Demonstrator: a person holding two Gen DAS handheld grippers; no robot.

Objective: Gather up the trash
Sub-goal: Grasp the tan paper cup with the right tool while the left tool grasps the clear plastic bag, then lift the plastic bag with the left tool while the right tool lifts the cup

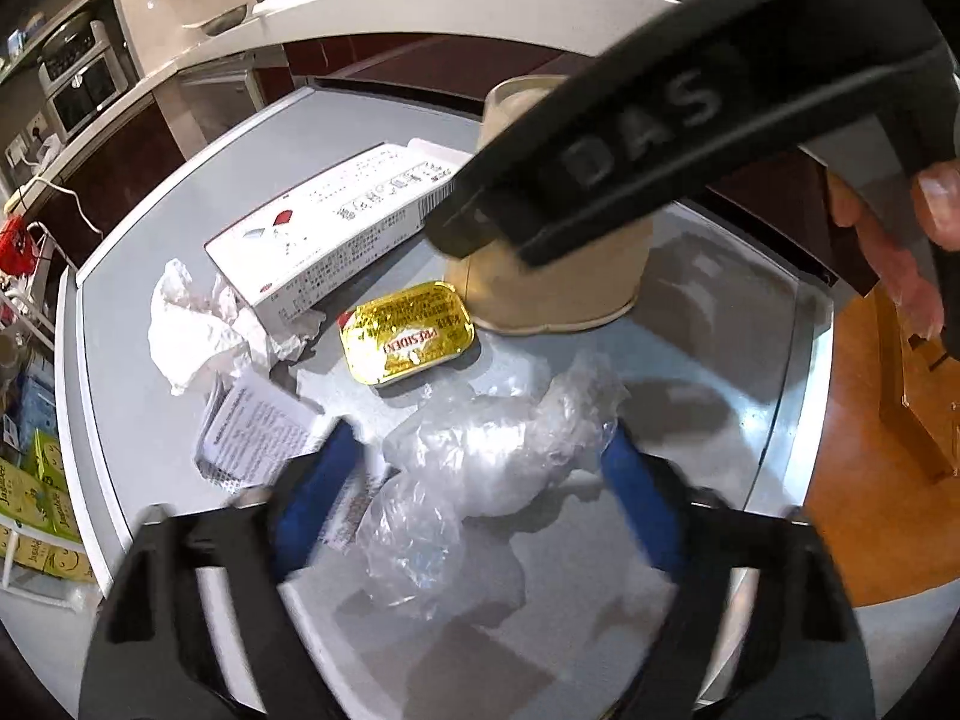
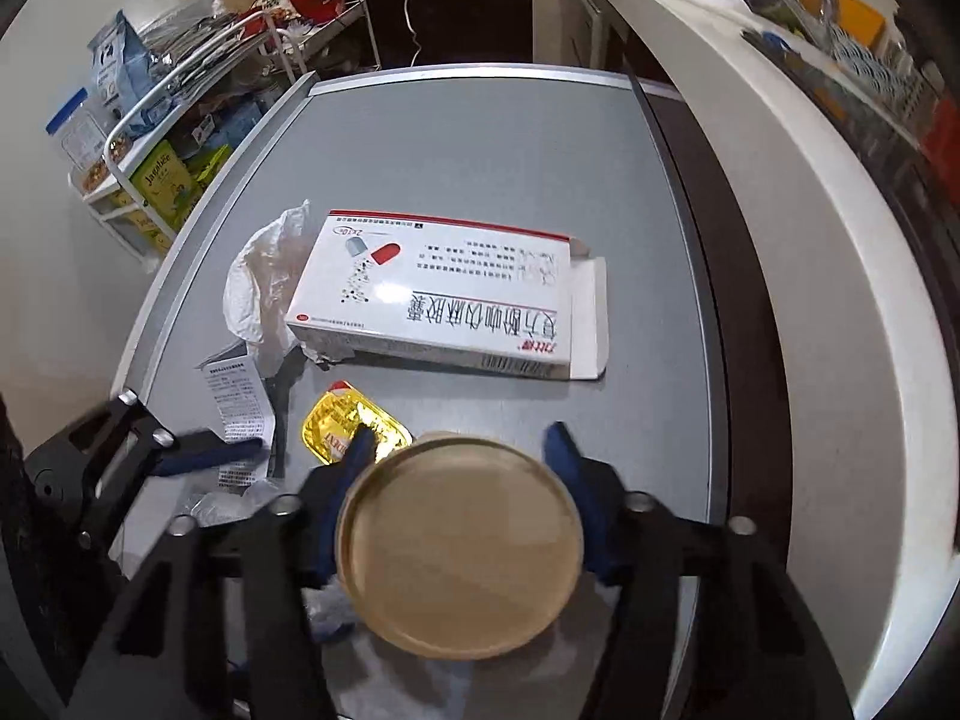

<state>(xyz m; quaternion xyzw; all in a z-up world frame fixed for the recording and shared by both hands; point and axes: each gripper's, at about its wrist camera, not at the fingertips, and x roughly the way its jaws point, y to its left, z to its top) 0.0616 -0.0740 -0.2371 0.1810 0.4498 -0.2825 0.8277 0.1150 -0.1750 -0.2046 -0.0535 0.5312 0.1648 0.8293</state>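
Right claw (image 2: pixel 459 450) is open around the upside-down cup (image 2: pixel 459 552); squeeze gently, it'll crush. Left claw (image 1: pixel 480 456) is open, plastic wrap (image 1: pixel 498 450) between its fingers.

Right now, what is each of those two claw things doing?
Left gripper: open, fingers on either side of the crumpled plastic wrap, not gripping it.
Right gripper: fingers around the upside-down paper cup; whether they grip it cannot be told.

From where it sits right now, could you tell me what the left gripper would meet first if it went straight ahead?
Probably the crumpled clear plastic wrap, which lies between the open left gripper fingers; depth is hard to judge.
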